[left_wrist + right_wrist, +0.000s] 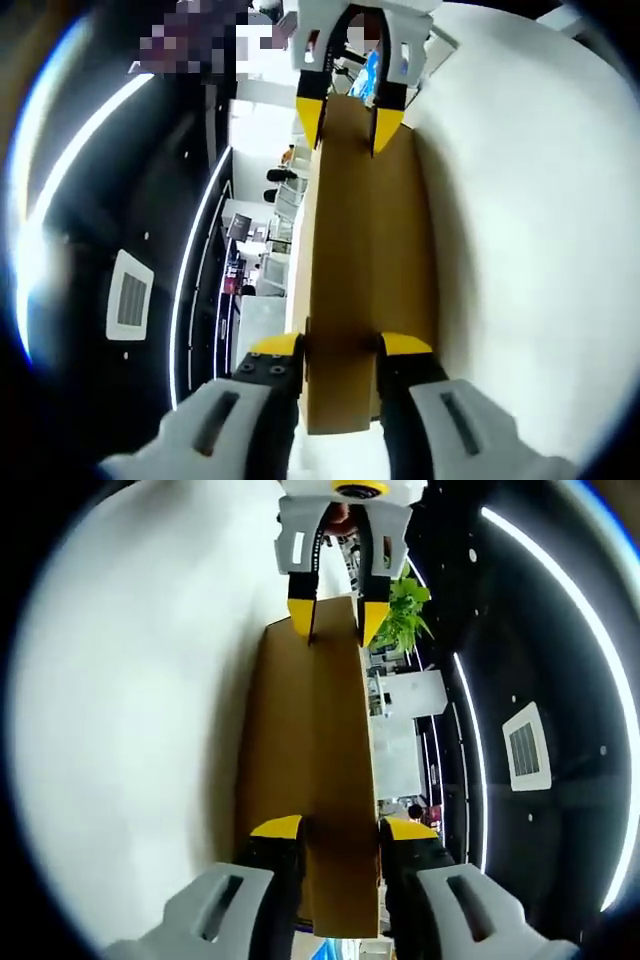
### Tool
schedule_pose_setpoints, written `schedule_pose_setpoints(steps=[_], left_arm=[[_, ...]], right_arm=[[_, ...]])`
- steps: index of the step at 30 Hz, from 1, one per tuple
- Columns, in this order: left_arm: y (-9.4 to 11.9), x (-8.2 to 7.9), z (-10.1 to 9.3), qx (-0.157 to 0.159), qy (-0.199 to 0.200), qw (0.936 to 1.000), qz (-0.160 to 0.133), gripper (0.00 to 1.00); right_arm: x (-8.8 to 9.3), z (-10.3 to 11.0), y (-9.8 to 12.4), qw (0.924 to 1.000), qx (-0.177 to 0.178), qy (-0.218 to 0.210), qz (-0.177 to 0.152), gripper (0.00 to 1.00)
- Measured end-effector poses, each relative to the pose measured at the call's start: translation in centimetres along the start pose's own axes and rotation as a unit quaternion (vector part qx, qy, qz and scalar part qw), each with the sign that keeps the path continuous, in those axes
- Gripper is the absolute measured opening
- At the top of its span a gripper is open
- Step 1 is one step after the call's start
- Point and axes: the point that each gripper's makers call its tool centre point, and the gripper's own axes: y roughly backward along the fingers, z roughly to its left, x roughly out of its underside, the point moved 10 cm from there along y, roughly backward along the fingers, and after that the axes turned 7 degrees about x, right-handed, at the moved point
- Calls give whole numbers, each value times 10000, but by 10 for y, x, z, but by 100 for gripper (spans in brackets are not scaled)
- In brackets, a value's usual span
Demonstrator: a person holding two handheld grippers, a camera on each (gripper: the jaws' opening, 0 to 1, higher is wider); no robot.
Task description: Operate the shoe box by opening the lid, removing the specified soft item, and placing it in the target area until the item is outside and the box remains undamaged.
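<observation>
You hold brown cardboard lid point(365, 290) end to end: left claw point(340, 345) clamps near end in left gripper view, right claw point(338, 828) clamps opposite end. Long axis runs claw to claw, panel edge-on beside white desk point(140, 700). Both hands equally engaged; soft item unseen.

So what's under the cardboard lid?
A white surface shows beside the lid, which the left gripper and right gripper pinch at opposite ends. What lies right beneath is covered, with no box or soft item visible.
</observation>
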Motion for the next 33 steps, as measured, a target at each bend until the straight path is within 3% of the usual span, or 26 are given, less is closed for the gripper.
schedule_pose_setpoints(steps=[27, 33], left_arm=[[-5, 1, -14, -115, 147, 9998, -43, 28], [-5, 1, -15, -136, 12, 9999, -38, 28]], right_arm=[[6, 15, -1, 9999, 113, -12, 98, 29], [5, 15, -1, 9998, 85, 138, 68, 29]])
